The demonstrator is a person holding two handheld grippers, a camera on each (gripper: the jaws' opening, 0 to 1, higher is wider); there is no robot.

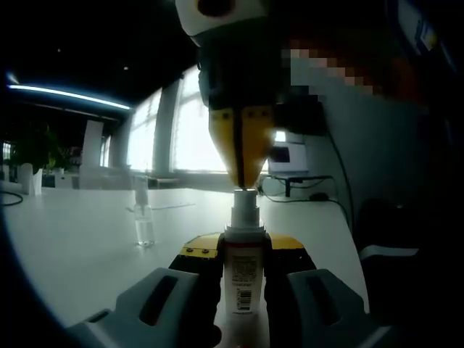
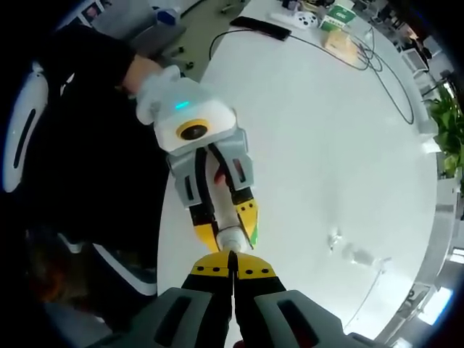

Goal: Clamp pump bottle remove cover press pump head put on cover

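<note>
The left gripper [image 1: 243, 290] is clamping the pump bottle [image 1: 243, 279] upright over the table [image 1: 80, 239], while the right gripper [image 2: 233, 279], fingers closed together, is touching its pump head [image 1: 245, 206].

At lower centre, the right gripper [image 2: 233, 270] is seen with jaws closed together, tips at the pump bottle [image 2: 230, 238]. The bottle is clamped by the left gripper [image 2: 225, 221] above. A clear cover [image 2: 357, 254] lies on the white table [image 2: 326, 145] at right.
</note>
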